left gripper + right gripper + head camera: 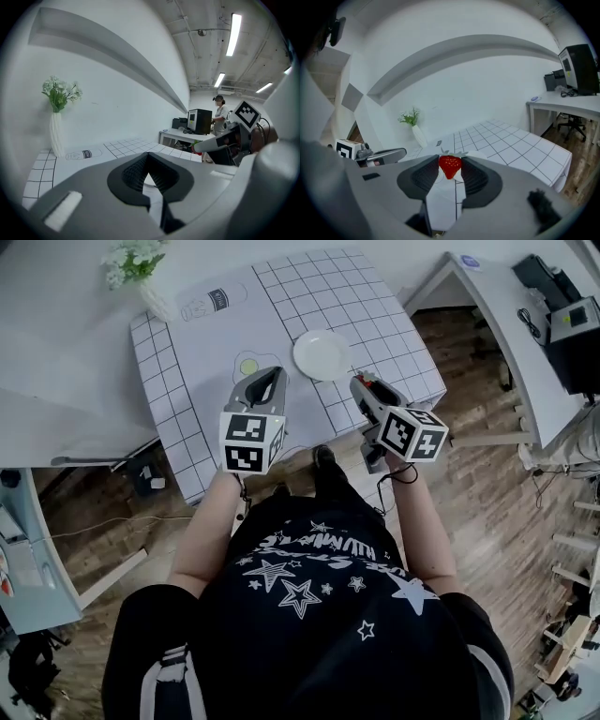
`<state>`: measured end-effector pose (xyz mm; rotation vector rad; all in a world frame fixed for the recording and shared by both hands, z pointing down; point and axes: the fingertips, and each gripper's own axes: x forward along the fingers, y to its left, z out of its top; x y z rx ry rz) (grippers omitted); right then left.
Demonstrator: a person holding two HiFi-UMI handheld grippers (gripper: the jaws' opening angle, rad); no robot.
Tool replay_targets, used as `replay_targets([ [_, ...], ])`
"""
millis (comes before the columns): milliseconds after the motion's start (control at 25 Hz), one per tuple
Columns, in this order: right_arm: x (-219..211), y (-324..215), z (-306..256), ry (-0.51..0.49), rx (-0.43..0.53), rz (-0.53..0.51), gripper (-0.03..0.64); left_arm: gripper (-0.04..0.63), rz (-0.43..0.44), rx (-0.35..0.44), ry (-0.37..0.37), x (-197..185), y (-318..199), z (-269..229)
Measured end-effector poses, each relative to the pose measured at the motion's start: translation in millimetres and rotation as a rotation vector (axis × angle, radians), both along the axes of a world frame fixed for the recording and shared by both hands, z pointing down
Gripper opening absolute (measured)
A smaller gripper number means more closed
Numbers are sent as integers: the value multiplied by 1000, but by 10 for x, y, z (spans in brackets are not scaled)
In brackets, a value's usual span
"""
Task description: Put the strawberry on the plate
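- The right claw [362, 383] pinches the strawberry [450, 166] by its sides, one ribbed pad on each flank; the red tip points down and the green leaves sit on top.
- The strawberry hangs in the air over the near right part of the worktop [187, 371], not on the plate [322, 354].
- In the head view the right claw's tip sits just beside the plate's near right rim.
- The left claw [269, 381] has its jaws pressed together at the tips, with nothing between them.
- The left claw hovers over the worktop to the near left of the plate, close to a printed fried egg [247, 366].
- The plate is white and round, has nothing on it, and lies between the two claws and a little beyond them.
- The worktop wears a white cloth with a grey grid along its edges and a printed milk bottle [211, 302] towards the far side.
- A white vase [56, 133] of white flowers [60, 91] stands at the far left corner, next to the wall.
- The person's forearms reach forward over a black shirt [319, 615] printed with white stars.
- The floor [497, 521] is wood plank.
- In the left gripper view another person [220, 111] stands at a far desk beside a dark monitor [199, 121].
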<state>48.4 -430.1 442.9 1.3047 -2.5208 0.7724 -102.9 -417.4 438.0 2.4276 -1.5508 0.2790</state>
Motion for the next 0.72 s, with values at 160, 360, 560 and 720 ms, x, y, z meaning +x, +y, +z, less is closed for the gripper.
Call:
replay_targets([
  [160, -115, -269, 27, 6, 0, -80, 158, 9, -59, -3, -8, -27, -174, 4],
  [360, -197, -609, 132, 20, -21, -171, 158, 9, -125, -12, -29, -16, -358, 40],
  [560, -286, -825, 344, 49, -61, -270, 158, 9, -182, -51, -52, 12, -442, 189],
  [720, -391, -959, 552, 80, -93, -342, 158, 9, -239, -78, -58, -21, -506, 294],
])
